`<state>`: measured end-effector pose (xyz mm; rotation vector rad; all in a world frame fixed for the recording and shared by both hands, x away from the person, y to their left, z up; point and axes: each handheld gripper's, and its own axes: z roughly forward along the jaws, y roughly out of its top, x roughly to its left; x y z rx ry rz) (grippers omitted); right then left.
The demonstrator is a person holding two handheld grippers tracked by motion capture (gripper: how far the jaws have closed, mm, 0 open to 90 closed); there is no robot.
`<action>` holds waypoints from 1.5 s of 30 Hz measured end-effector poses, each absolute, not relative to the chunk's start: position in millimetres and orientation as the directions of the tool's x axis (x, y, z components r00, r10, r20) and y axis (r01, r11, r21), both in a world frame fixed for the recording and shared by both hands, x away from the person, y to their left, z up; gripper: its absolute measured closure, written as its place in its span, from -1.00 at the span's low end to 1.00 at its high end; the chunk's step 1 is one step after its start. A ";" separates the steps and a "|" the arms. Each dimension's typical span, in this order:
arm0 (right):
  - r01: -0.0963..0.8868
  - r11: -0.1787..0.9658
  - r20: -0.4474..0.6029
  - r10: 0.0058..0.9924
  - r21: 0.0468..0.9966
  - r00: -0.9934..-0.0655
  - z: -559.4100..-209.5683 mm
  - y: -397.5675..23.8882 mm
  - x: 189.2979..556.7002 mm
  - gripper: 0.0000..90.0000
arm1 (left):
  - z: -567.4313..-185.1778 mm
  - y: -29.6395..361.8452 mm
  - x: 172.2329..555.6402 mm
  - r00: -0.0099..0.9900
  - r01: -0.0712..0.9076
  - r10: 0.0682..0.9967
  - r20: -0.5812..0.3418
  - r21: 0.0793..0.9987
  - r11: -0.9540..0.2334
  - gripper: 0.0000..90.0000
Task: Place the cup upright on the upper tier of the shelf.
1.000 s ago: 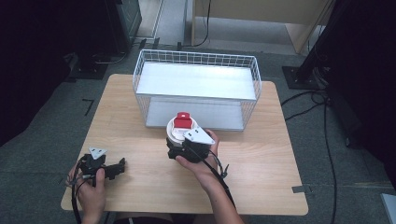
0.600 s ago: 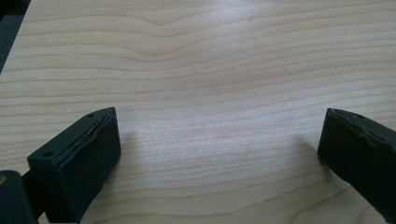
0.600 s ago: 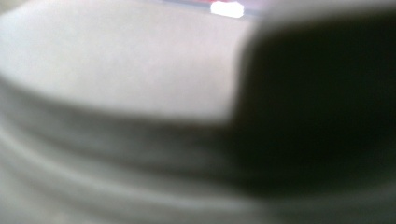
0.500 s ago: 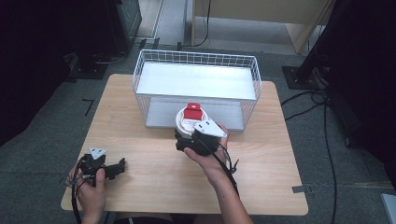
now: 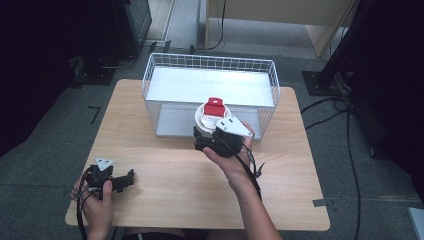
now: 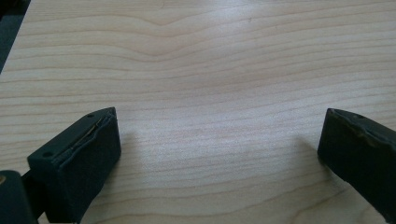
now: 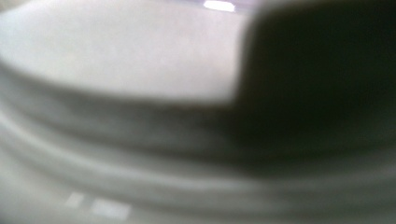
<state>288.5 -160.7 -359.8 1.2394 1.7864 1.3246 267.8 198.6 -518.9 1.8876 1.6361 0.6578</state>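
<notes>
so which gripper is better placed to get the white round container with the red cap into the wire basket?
Right. The right gripper already holds the white round container with the red cap at the front wall of the white wire basket. The left gripper rests open at the wooden table near its left corner.

Light wooden table (image 5: 165, 165), white wire basket (image 5: 165, 70) on it

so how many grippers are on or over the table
2: the left gripper sits low at the table's near left corner; the right gripper holds a white, red-topped container beside the wire basket.
</notes>
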 end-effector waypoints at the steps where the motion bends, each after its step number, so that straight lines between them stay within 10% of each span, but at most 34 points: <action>1: 0.332 0.072 0.069 0.916 0.940 -0.395 -359.8 -160.7 288.5 -0.82 | -518.9 198.6 267.8 0.139 0.721 0.990 0.008 0.685 -0.107 -1.00; 45: 0.183 -0.005 0.057 0.959 0.983 -0.276 -295.5 -174.4 357.4 -0.82 | -518.8 198.6 267.8 0.139 0.721 0.990 0.008 0.684 -0.107 -1.00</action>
